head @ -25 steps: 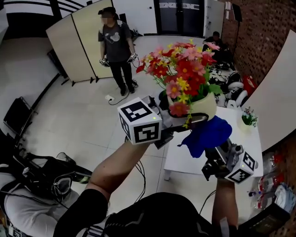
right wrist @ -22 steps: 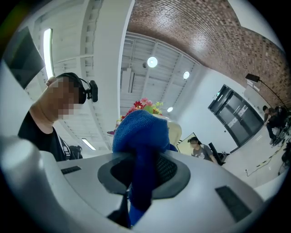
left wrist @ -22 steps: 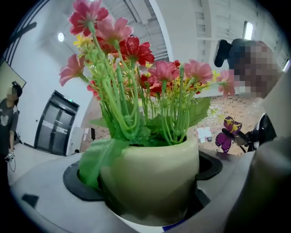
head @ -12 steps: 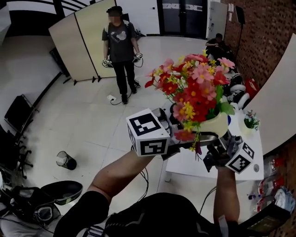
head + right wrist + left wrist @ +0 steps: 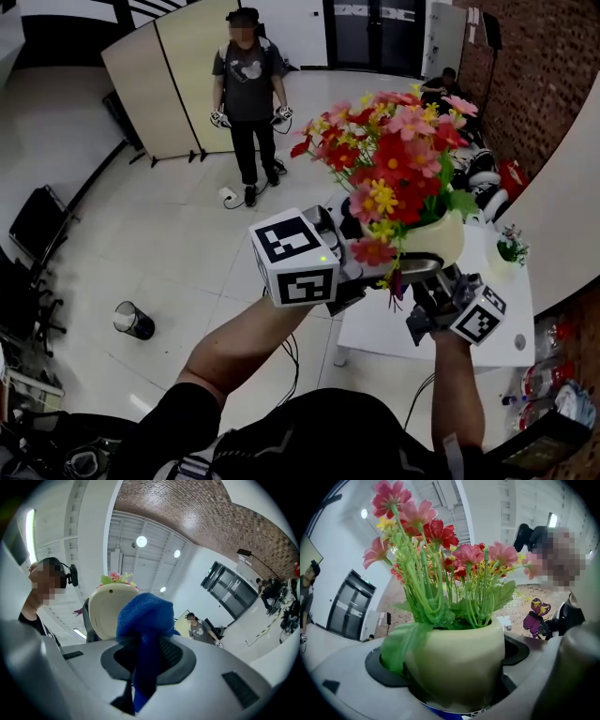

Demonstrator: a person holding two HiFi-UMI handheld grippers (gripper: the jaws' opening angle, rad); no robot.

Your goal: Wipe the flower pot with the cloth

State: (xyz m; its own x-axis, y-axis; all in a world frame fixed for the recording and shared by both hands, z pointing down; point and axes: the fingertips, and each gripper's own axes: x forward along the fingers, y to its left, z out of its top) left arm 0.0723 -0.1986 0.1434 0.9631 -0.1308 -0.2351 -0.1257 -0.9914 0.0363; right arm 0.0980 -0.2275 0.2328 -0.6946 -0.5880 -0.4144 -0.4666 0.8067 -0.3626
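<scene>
A cream flower pot (image 5: 442, 240) full of red, pink and yellow artificial flowers (image 5: 394, 155) is held up in the air, above the table. My left gripper (image 5: 405, 268) is shut around the pot's body (image 5: 457, 660). My right gripper (image 5: 428, 296) sits just below and to the right of the pot, shut on a blue cloth (image 5: 144, 618). In the right gripper view the cloth bunches up against the pot's underside (image 5: 104, 607), which has a small hole. The head view hides the cloth; a blue sliver (image 5: 450, 713) shows under the pot in the left gripper view.
A white table (image 5: 389, 330) stands below my hands, with a small potted plant (image 5: 507, 242) at its far right. A person (image 5: 248, 84) stands across the room by a folding screen (image 5: 155, 75). A small bin (image 5: 132, 321) lies on the floor at the left.
The blue cloth hung in front of the pot's lower right; my right gripper has risen and tucked it under the pot, out of the head view. The pot has shifted slightly to the right.
</scene>
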